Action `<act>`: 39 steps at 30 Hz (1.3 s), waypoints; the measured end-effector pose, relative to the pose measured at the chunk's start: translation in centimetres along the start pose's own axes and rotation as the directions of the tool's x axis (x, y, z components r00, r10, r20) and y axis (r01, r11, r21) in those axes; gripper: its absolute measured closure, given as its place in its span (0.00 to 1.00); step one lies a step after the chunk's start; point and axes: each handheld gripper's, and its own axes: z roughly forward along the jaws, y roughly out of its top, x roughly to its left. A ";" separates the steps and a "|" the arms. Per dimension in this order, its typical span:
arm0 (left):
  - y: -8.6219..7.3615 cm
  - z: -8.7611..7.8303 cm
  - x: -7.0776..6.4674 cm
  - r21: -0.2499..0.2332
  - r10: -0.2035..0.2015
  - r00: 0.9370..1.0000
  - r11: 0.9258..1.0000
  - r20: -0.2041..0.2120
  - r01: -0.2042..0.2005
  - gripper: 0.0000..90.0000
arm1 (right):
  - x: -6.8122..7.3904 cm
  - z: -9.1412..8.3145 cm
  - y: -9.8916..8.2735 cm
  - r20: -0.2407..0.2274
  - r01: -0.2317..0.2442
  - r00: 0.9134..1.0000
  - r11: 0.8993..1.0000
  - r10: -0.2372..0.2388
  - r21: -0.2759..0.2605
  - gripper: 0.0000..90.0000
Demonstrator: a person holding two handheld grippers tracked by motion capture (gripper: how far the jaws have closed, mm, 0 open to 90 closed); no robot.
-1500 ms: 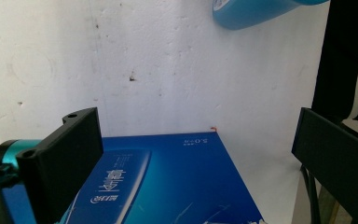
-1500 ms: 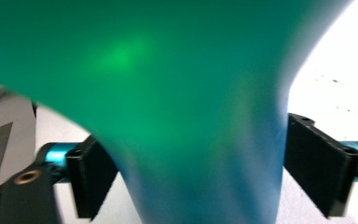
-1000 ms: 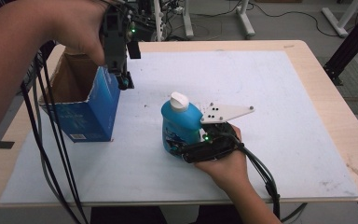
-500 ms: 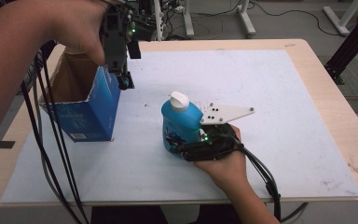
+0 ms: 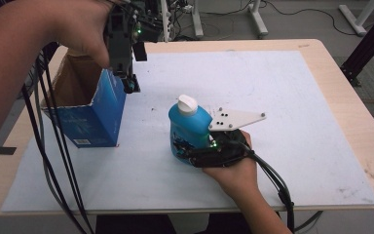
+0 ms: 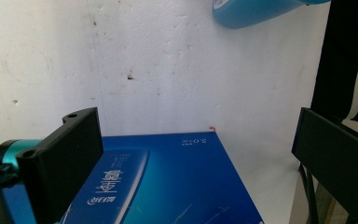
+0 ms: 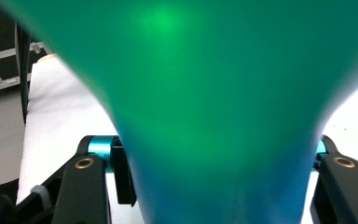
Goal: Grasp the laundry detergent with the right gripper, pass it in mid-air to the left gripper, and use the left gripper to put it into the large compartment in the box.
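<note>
A blue bottle (image 5: 189,127) with a white cap stands upright at the middle of the white mat (image 5: 292,87). My right gripper (image 5: 195,148) reaches in from the near side, level with the bottle's lower body. Its jaws have just been closing, and in the right gripper view the bottle (image 7: 205,93) spans the whole gap between them, touching both. At the left stands a blue carton (image 5: 95,119) with its top open. My left gripper (image 5: 129,84) hangs over the carton's right wall, pointing down, jaws wide apart. Between them, below, is the carton's blue side (image 6: 168,186).
The mat lies on a wooden table (image 5: 355,105). Black cables (image 5: 53,161) hang down along the left front, near the carton. A cable (image 5: 272,180) trails from the right gripper toward the front edge. Stands and a black frame (image 5: 370,44) sit beyond the table.
</note>
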 end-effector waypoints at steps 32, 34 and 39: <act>1.5 -0.5 -2.4 -0.009 0.012 1.000 1.000 0.024 -0.012 0.02 | -1.8 -2.2 3.4 -0.068 0.097 0.993 0.994 -0.094 0.041 0.51; 1.7 -0.7 -2.7 -0.017 0.016 1.000 1.000 0.026 -0.015 0.02 | -2.0 -2.4 4.1 -0.082 0.111 0.991 0.992 -0.107 0.051 0.51; 2.5 -1.2 -3.6 -0.021 0.021 0.999 1.000 0.033 -0.020 0.02 | -2.4 -2.4 5.5 -0.143 0.122 0.984 0.990 -0.111 0.068 0.51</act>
